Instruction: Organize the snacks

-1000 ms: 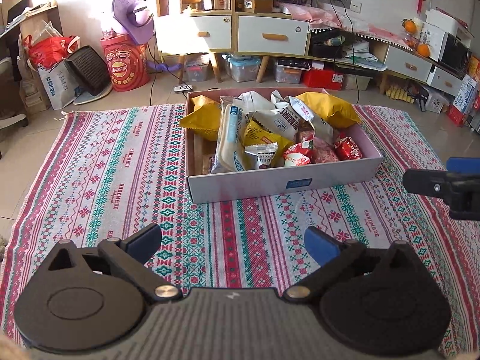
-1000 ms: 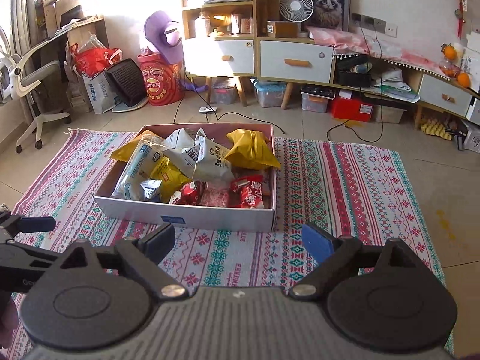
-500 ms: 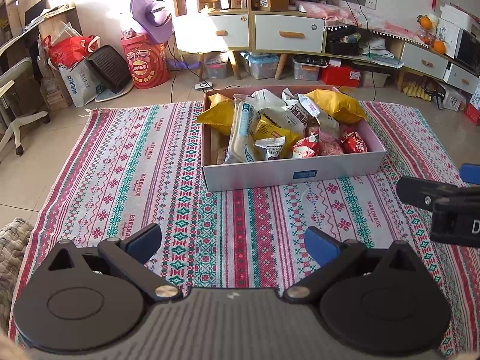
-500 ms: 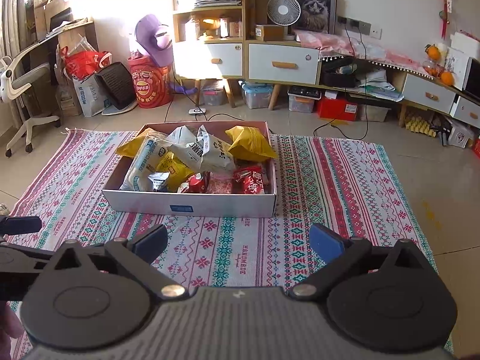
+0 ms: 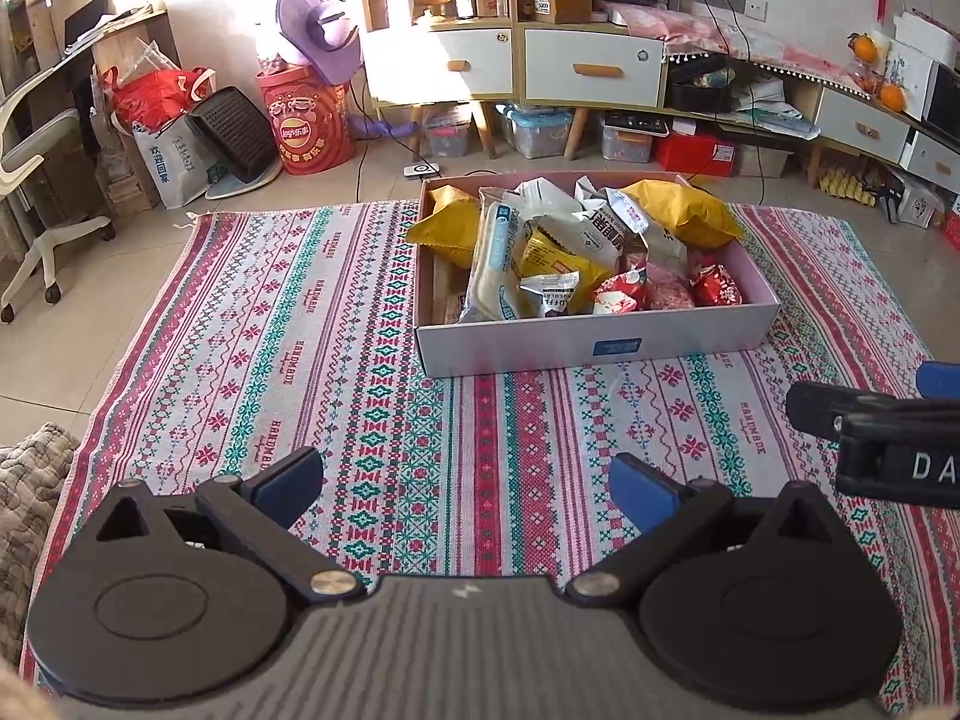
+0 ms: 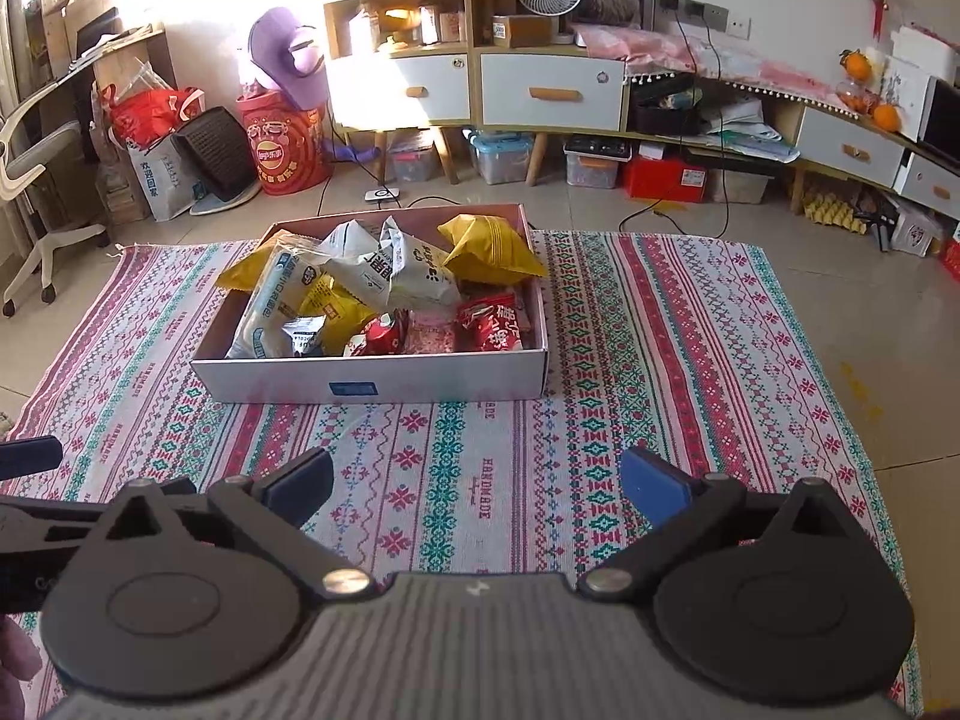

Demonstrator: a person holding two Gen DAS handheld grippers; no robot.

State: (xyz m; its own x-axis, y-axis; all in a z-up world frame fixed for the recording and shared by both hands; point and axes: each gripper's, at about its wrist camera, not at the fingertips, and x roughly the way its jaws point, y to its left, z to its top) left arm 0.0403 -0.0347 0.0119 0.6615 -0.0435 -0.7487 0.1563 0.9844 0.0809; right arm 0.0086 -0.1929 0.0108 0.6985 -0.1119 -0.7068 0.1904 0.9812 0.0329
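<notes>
A shallow white cardboard box (image 5: 594,351) (image 6: 372,384) sits on a striped woven rug (image 5: 300,330) (image 6: 660,330). It is piled with snack bags: yellow bags (image 5: 678,213) (image 6: 492,249), white packets (image 5: 501,258) (image 6: 414,270) and small red packets (image 5: 714,288) (image 6: 492,324). My left gripper (image 5: 468,480) hovers over the rug short of the box, open and empty. My right gripper (image 6: 477,480) also hangs before the box, open with nothing between its blue pads. Each gripper shows at the edge of the other's view: the right gripper's finger (image 5: 870,414), the left gripper's finger (image 6: 30,456).
Behind the rug stand white-drawered wooden cabinets (image 5: 594,66) (image 6: 552,90), storage bins, a red drum (image 5: 309,120) with a purple hat, bags and a white office chair (image 5: 36,180) at left. Cables cross the tiled floor. A grey blanket (image 5: 30,480) lies at lower left.
Both views have pulled back a little from the box, which now looks smaller and farther off. The right gripper's jaws stand slightly wider than a second ago.
</notes>
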